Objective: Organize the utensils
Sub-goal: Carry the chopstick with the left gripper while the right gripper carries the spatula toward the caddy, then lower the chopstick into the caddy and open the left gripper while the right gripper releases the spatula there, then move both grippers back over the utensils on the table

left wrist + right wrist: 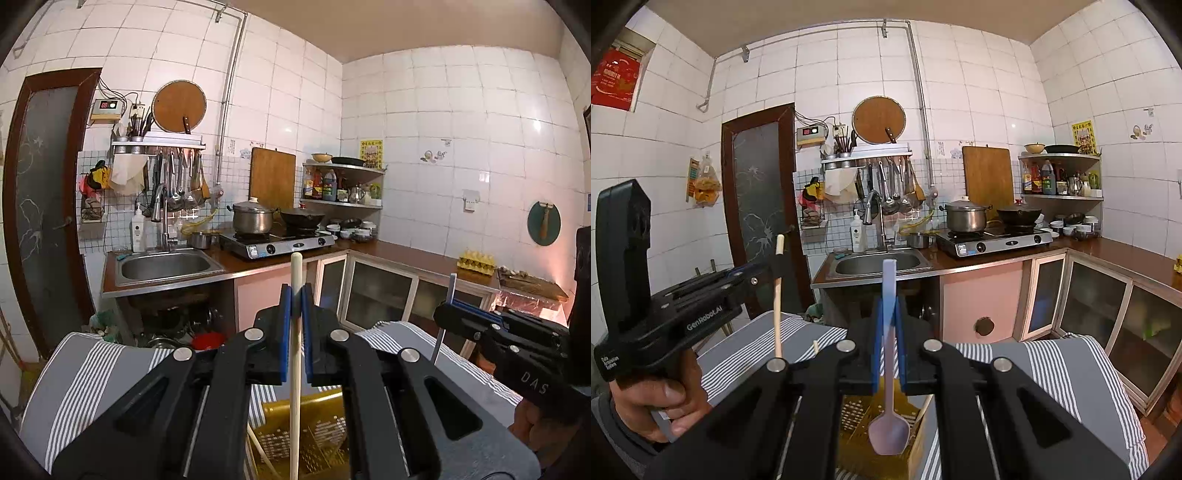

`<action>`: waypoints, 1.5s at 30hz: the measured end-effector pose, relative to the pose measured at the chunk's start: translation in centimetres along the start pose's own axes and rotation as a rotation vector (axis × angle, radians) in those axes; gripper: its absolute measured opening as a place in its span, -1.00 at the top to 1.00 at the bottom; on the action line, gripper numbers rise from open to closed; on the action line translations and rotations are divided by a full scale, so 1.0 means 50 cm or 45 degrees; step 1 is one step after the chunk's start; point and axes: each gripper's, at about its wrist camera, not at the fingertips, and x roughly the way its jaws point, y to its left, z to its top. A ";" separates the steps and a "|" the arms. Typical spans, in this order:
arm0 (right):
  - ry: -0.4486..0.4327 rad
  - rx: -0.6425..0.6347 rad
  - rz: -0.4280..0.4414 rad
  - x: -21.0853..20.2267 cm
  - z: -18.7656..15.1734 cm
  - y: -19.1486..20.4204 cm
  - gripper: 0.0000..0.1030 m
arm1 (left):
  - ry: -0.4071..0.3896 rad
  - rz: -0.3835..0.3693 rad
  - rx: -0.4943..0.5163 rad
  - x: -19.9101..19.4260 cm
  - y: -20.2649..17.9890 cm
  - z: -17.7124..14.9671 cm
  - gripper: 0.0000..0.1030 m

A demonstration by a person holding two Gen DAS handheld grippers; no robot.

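- Left wrist view shows the left tongs [296,295] clamped on a wooden chopstick [295,354], held upright, its lower end reaching down toward the yellow basket [325,435].
- Right tongs [888,314] are closed on a lilac spoon [888,432]; its handle stands up between the pads and the bowl hangs over the basket.
- Basket sits on a striped cloth [1052,373] over the desk. More chopsticks lean in it.
- My guess: the job is midway. Two utensils are lifted clear of the basket, neither yet put anywhere; I can't tell where they are bound.
- Both hands hold their grippers side by side, close together, pointing nearly level and slightly down toward the sink [166,266] across the room.
- A person's hand [661,402] wraps the left gripper's handle, a grey sleeve at the wrist.
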 end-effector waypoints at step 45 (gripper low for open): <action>0.310 0.085 -0.223 -0.035 -0.267 -0.118 0.26 | 0.249 0.201 -0.136 -0.081 0.148 -0.245 0.28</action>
